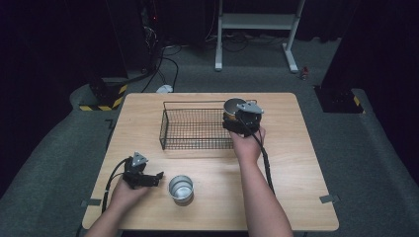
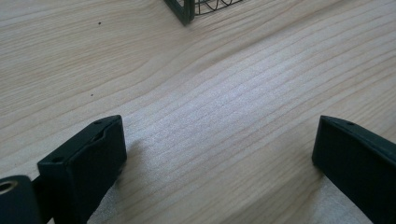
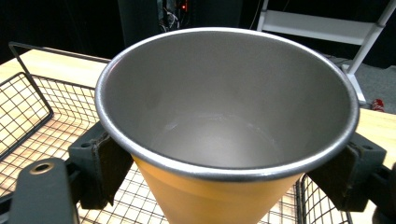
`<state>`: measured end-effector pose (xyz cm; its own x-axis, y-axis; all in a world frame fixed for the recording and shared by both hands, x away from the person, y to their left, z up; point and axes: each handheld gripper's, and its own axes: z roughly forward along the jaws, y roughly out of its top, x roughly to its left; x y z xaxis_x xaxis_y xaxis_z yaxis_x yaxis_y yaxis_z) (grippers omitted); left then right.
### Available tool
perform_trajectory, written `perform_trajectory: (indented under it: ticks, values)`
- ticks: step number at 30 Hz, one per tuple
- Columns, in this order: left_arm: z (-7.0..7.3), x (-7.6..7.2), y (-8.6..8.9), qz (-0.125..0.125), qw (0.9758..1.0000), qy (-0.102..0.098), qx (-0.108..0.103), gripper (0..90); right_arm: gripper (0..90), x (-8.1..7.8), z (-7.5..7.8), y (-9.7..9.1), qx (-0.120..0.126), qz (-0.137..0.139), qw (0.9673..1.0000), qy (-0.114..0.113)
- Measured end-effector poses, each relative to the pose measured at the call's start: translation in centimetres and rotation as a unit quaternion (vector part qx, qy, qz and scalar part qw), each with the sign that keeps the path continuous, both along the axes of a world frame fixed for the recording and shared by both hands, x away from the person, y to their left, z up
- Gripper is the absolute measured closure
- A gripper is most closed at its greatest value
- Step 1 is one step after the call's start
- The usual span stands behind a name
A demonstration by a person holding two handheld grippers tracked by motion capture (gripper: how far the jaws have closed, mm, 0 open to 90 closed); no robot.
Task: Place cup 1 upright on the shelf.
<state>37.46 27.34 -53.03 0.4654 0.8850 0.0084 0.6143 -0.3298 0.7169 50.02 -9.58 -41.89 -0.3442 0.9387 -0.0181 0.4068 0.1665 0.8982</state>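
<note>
My right gripper is shut on a cup with an orange outside and a steel inside, and holds it upright above the right end of a black wire basket. The right gripper view looks into the empty cup, whose wall is pressed from both sides by my right gripper, with the basket mesh below. A second, all-steel cup stands upright near the table's front. Just left of it, my left gripper rests low on the table, open. In the left gripper view only bare wood lies between the pads of my left gripper.
The basket stands in the middle of the wooden table, and its near corner shows in the left gripper view. Beyond the table's far edge are a white stand, cables and grey carpet.
</note>
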Motion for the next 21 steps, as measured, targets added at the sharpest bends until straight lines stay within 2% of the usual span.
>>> perform_trajectory:
  ticks: [6,13,15,21]
  values:
    - [0.0,0.0,0.0,-0.002,1.0000,0.001,0.000,3.4,15.3,0.1,-0.2,0.1,-0.002,-0.004,1.0000,0.006]
    - [0.0,0.1,-0.1,-0.003,1.0000,0.003,-0.001,3.3,15.2,0.5,-0.7,0.3,-0.015,-0.002,0.9998,0.012]
    - [0.0,0.1,-0.1,-0.003,1.0000,0.003,0.000,3.3,15.2,0.5,-0.9,0.4,-0.012,-0.004,0.9998,0.017]
    - [0.0,0.1,-0.1,-0.003,1.0000,0.002,0.000,3.4,15.2,0.7,-1.6,0.9,-0.028,-0.001,0.9992,0.029]
